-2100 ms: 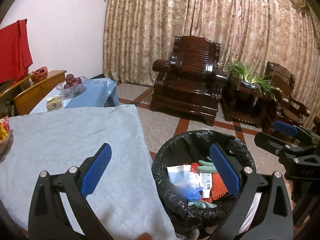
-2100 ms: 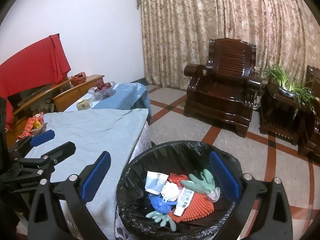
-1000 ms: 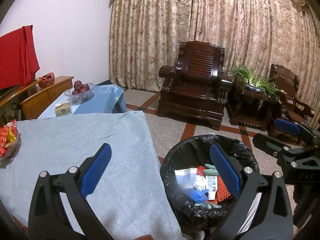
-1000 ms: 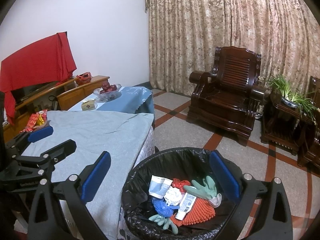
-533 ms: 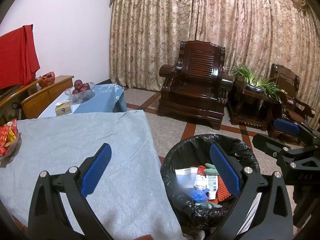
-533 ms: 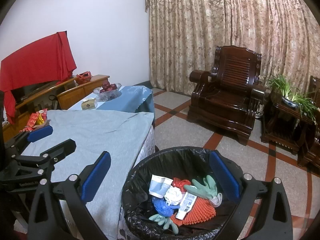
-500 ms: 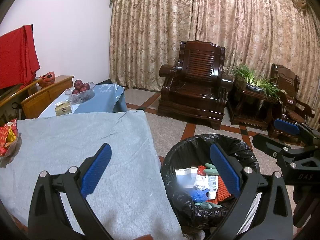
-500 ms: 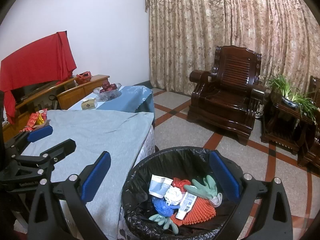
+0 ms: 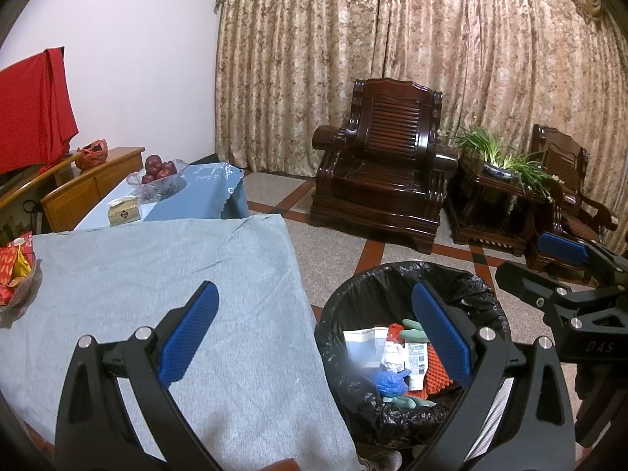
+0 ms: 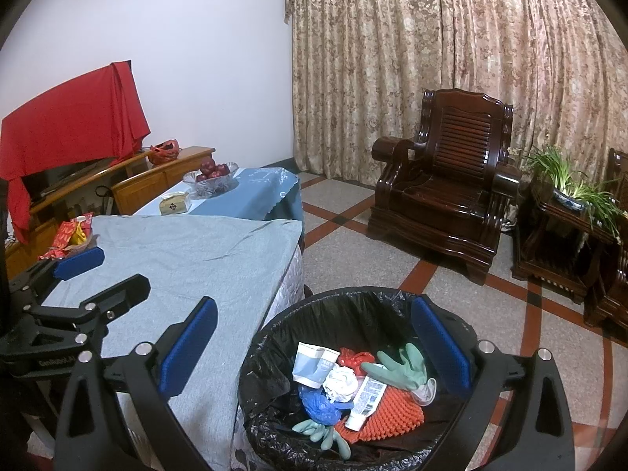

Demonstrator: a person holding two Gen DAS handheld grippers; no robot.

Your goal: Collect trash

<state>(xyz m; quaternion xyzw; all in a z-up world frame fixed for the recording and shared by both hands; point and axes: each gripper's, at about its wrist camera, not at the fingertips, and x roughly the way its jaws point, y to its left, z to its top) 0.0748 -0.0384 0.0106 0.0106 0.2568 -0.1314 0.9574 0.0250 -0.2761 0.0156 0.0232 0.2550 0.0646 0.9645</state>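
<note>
Left wrist view: left hand-held gripper (image 9: 314, 327), jaws spread wide, nothing between the blue pads (image 9: 188, 329); it hangs over the right edge of the grey-clothed surface (image 9: 157, 274) and the trash bin (image 9: 486, 306) just beside it on the floor. Bin round, lined with a black bag, mouth facing up, standing upright. Contents partly hidden by the right pad: white paper packet (image 9: 363, 343), blue crumpled item (image 9: 390, 380), orange knitted piece (image 9: 437, 373), pale green glove (image 9: 412, 329). Right hand-held gripper (image 9: 549, 263) shows at the right edge, above the bin's far side, jaws parted and empty. Surface cloth bare in its middle; snack wrappers (image 9: 13, 271) at its left edge. Open tiled floor (image 9: 333, 243) between bin and dark wooden armchair (image 9: 380, 180). Right wrist view: right hand-held gripper (image 10: 314, 343), jaws spread wide, empty, directly above the trash bin (image 10: 267, 345), which touches the overhanging cloth of the surface (image 10: 188, 259). Inside: white tube (image 10: 367, 400) lying with long axis running from near left to far right, green glove (image 10: 400, 365) with fingers pointing away, crumpled white paper (image 10: 340, 382), orange knitted piece (image 10: 388, 412). Left hand-held gripper (image 10: 104, 272) over the surface at left, jaws parted, empty.
</note>
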